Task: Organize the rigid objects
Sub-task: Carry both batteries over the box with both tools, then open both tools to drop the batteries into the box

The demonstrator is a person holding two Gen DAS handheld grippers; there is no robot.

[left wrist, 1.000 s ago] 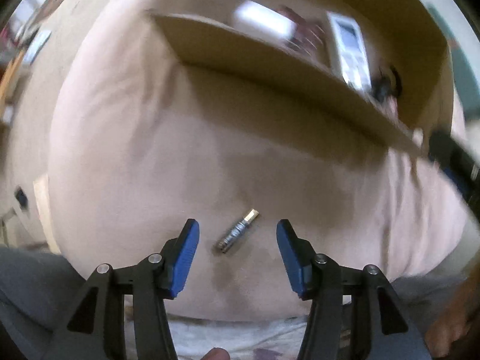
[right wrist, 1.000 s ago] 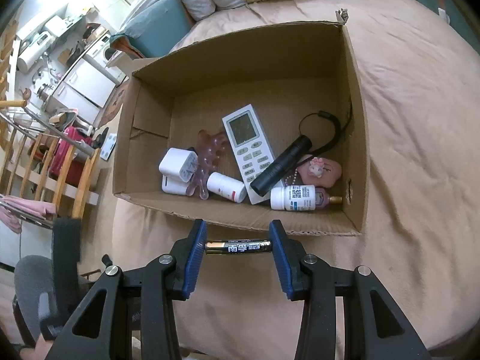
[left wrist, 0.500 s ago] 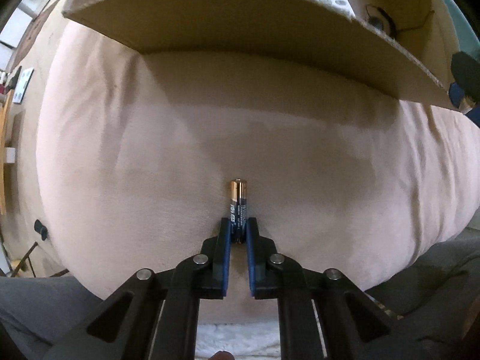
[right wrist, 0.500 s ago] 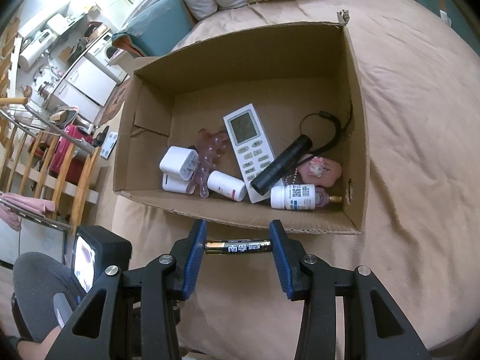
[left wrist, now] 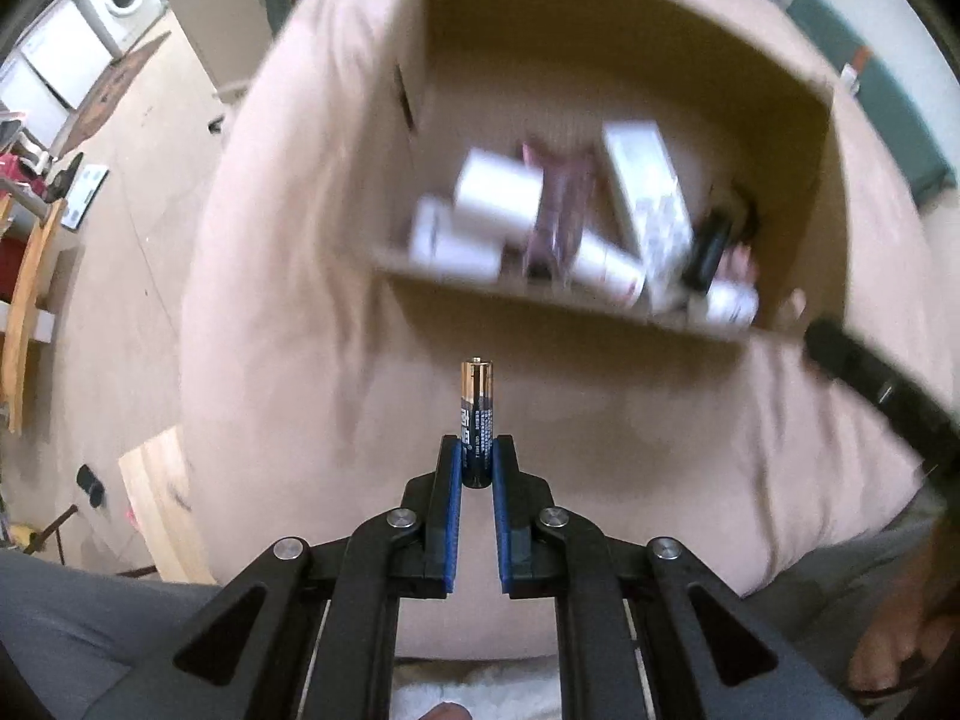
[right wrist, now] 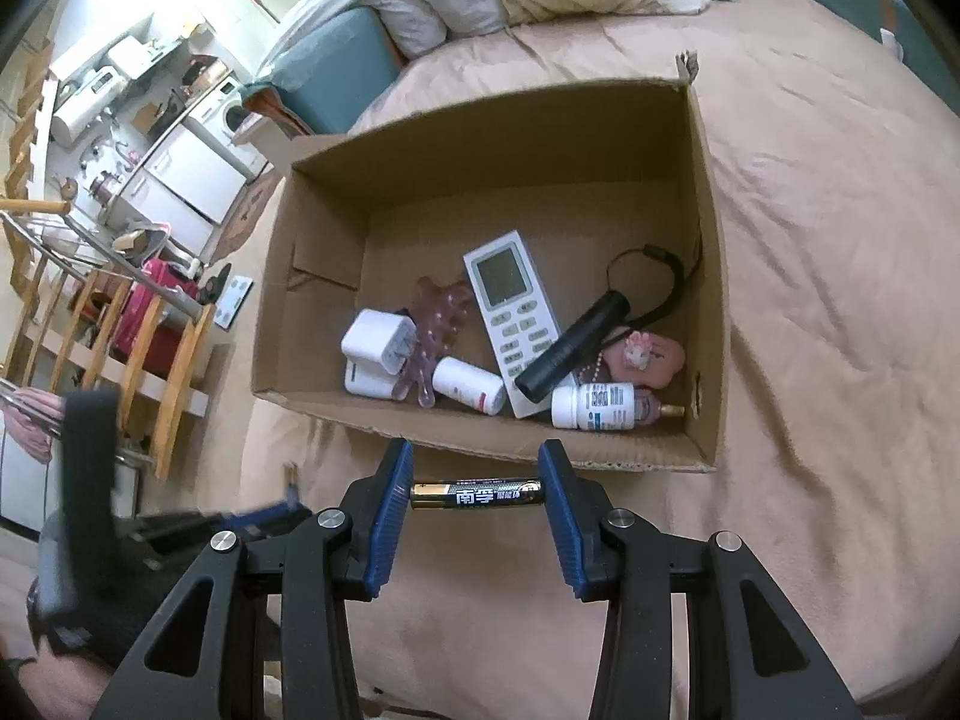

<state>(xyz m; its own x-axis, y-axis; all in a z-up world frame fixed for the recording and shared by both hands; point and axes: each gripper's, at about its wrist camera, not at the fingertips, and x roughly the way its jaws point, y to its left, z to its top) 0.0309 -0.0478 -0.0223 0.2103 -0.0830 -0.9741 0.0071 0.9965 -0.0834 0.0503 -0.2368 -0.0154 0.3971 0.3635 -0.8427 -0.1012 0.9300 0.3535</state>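
Left gripper (left wrist: pixel 477 463): fingers closed on a battery (left wrist: pixel 476 414), gripped by its lower end, tip pointing forward, held above the bed (left wrist: pixel 288 324) short of the box.

Right gripper (right wrist: pixel 477 495): fingers clamped end to end on a second battery (right wrist: pixel 477 492), held crosswise just before the near wall of the box (right wrist: pixel 504 441).

Box contents: remote (right wrist: pixel 511 312), black flashlight (right wrist: pixel 570 347), two white chargers (right wrist: pixel 375 342), two white bottles (right wrist: pixel 591 406), pink comb (right wrist: pixel 438 336), pink trinket (right wrist: pixel 645 354).

Status: most items appear stowed. Remaining, by judgement: both batteries to be dropped in. No other loose items visible on the bed.
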